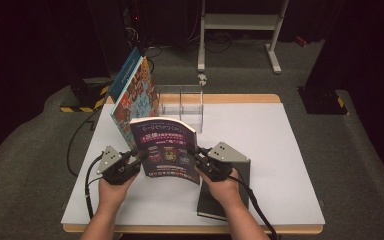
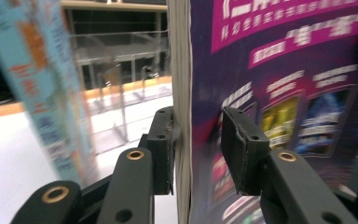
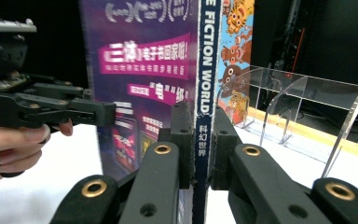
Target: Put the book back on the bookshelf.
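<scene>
Purple magazine held upright between two grippers, in front of the clear rack

The right gripper (image 3: 199, 140) is clamped on the spine of the purple magazine (image 1: 166, 148), both pads pressed flat; the left gripper (image 2: 199, 149) is seen parted around the page edge, one pad touching, the other standing clear of the cover. The magazine is held on edge above the white table (image 1: 280, 150), near the clear acrylic rack (image 1: 182, 102) and a colourful book (image 1: 132, 95) leaning beside it. It is judged light, thin and floppy with a glossy, slippery cover; the stiffer spine is best gripped, low down.
</scene>
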`<state>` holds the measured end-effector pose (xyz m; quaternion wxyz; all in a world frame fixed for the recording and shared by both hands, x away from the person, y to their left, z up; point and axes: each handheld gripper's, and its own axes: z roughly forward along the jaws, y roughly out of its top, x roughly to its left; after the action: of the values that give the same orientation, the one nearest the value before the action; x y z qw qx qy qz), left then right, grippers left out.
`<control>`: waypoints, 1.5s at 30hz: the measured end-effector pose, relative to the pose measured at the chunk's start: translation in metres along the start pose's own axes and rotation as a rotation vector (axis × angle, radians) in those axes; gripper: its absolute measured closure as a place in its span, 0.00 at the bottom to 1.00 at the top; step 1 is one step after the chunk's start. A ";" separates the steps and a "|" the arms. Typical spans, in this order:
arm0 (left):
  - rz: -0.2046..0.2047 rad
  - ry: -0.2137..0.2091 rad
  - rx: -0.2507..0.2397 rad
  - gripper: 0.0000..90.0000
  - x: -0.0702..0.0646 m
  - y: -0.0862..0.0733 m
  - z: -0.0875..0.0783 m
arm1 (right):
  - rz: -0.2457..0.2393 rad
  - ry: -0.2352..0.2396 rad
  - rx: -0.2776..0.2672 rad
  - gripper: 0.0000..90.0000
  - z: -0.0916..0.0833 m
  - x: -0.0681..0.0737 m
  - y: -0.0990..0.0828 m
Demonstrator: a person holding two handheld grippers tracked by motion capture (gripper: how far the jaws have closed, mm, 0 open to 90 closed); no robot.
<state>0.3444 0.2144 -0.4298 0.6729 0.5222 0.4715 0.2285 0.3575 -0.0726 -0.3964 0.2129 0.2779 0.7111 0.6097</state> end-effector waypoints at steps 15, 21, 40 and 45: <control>0.009 -0.008 0.023 0.69 0.001 -0.004 0.001 | 0.072 -0.143 -0.140 0.93 -0.003 -0.004 0.013; -0.002 -0.011 0.020 0.68 0.001 -0.005 0.002 | 0.059 -0.205 -0.170 0.93 0.014 -0.002 0.018; -0.019 -0.040 0.016 0.59 -0.010 0.000 0.003 | 0.081 -0.234 -0.145 0.92 0.016 0.007 -0.012; -0.017 -0.049 0.020 0.51 -0.021 0.002 0.006 | 0.072 -0.234 -0.135 0.90 0.012 0.014 -0.015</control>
<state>0.3402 0.1955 -0.4196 0.6810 0.5302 0.4615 0.2052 0.3529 -0.0556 -0.4123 0.2906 0.3577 0.6282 0.6269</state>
